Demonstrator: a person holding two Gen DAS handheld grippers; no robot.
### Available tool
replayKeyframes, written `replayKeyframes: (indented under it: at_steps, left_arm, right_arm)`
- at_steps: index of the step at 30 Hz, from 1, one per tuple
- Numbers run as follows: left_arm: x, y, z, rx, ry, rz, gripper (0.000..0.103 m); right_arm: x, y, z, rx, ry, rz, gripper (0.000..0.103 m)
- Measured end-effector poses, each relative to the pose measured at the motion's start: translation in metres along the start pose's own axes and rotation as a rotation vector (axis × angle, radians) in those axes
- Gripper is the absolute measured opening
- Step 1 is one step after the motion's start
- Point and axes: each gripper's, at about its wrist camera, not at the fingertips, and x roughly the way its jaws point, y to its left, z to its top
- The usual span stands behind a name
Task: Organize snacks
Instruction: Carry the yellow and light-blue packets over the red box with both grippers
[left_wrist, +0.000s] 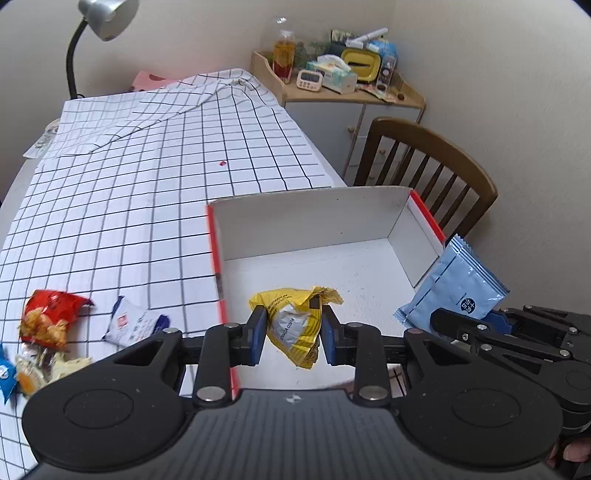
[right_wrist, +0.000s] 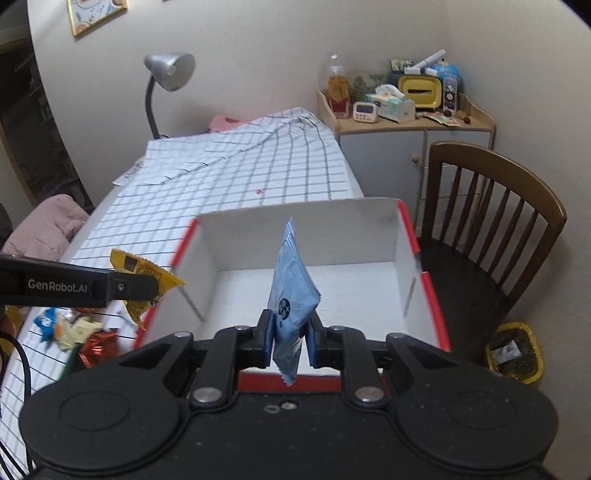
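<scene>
Landmark: the white box with red edges (left_wrist: 332, 229), open-topped and empty inside, standing on the checked tablecloth (left_wrist: 147, 166).
Left gripper (left_wrist: 293, 330): clamped on the yellow snack packet (left_wrist: 295, 325), which hangs crumpled between the pads.
Yellow packet, place: in the left wrist view it seems to hang over the box's near left part, just inside the left wall; in the right wrist view it sits at that wall's outer edge, so I cannot tell if it is fully past the rim.
Right gripper (right_wrist: 290, 338): clamped on the blue snack packet (right_wrist: 291, 288).
Blue packet, axis: held on edge, long axis pointing up and away from the claw, toward the box's far wall.
Blue packet, place: over the box's near middle, above the floor.
Nearer hand: my judgement is that the right one is better placed over the box for a drop.
Count, held: two packets, one per gripper.
Count, loose: a heap left of the box; a red packet (left_wrist: 51, 317) and a white packet (left_wrist: 135, 325) show plainly, the rest too bunched to number.
</scene>
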Motion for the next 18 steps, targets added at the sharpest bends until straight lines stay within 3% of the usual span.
replayKeyframes:
  at_steps: [8, 18]
  left_arm:
    - [0.054, -0.017, 0.014, 0.01, 0.073, 0.019, 0.03]
    - [0.11, -0.033, 0.015, 0.04, 0.172, 0.072, 0.03]
  right_arm:
    - [0.045, -0.026, 0.01, -0.023, 0.089, -0.002, 0.016]
    - [0.087, -0.03, 0.011, -0.078, 0.206, 0.019, 0.016]
